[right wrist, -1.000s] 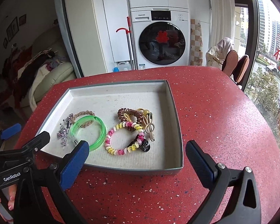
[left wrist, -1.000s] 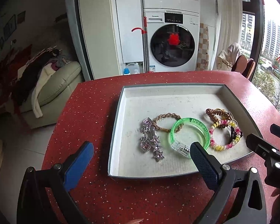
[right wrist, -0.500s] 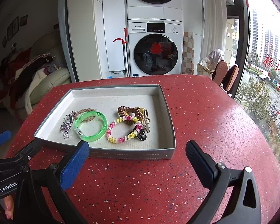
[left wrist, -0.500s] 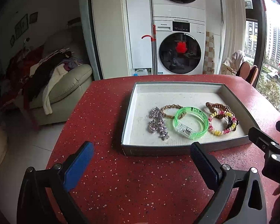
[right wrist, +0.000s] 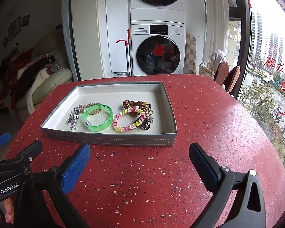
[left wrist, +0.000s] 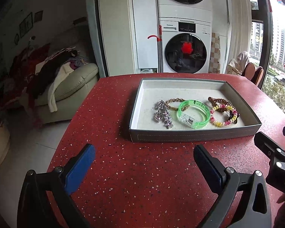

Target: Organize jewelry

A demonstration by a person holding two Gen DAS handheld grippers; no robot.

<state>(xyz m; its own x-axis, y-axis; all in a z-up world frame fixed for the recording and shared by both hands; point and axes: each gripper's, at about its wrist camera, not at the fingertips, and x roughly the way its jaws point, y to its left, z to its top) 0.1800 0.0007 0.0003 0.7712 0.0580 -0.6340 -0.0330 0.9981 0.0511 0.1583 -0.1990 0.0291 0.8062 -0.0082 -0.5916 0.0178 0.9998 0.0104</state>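
A grey tray (left wrist: 191, 134) (right wrist: 112, 140) sits on the red table. In it lie silver star and heart clips (left wrist: 162, 114) (right wrist: 73, 117), a tan braided band (left wrist: 172, 102), a green clear bangle (left wrist: 193, 114) (right wrist: 96, 117), a pink-yellow coil tie (left wrist: 219, 116) (right wrist: 127, 120), a brown coil tie (left wrist: 217, 101) (right wrist: 133, 104) and a black clip (right wrist: 145, 124). My left gripper (left wrist: 144, 157) is open and empty, short of the tray's near wall. My right gripper (right wrist: 139, 156) is open and empty, also short of that wall.
The red speckled table (left wrist: 142, 180) (right wrist: 218, 125) has edges at left and right. Behind it stand a washing machine (left wrist: 185, 47), a beige sofa with clothes (left wrist: 66, 79) and chairs by the window (right wrist: 226, 74).
Both grippers have drawn back from the tray toward the near side of the table and dropped lower. The tray looks farther away. The jaws stayed open.
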